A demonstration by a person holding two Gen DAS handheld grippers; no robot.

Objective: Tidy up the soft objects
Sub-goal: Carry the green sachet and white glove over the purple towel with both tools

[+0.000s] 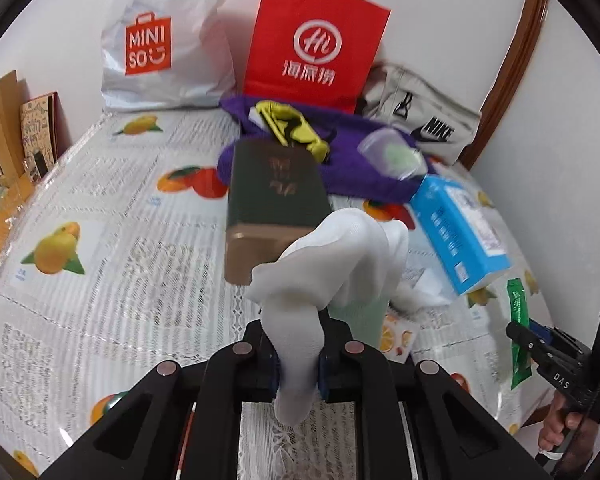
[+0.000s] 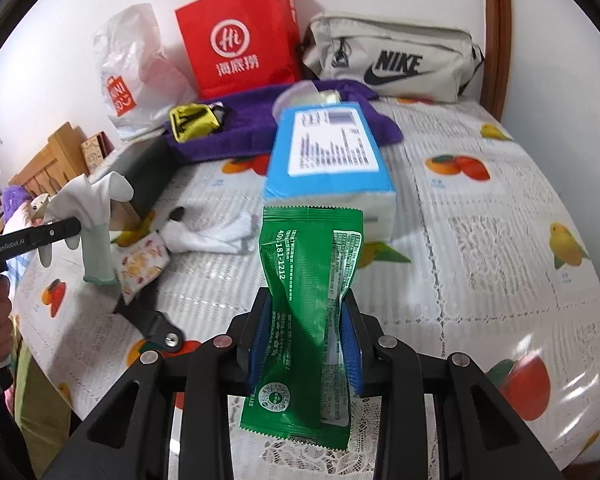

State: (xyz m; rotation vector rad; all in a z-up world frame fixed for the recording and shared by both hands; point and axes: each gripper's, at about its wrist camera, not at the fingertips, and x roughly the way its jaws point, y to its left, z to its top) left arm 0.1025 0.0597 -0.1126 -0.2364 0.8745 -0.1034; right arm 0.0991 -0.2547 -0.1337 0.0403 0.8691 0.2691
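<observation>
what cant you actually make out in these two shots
- Gold lettering on the dark green box: motion-blurred in the left wrist view.
- Contents of the clear lidded container: blurred in both views.
- Blue carton label print: too small and blurred in the right wrist view.
- Red paper bag inside: hidden by its own front.

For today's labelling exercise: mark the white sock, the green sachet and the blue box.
white sock (image 1: 332, 256), left wrist view: bunched upper part above the gripper.
green sachet (image 2: 308, 280), right wrist view: printed middle, between the gripper's fingers.
blue box (image 2: 332, 140), right wrist view: white label on top.
</observation>
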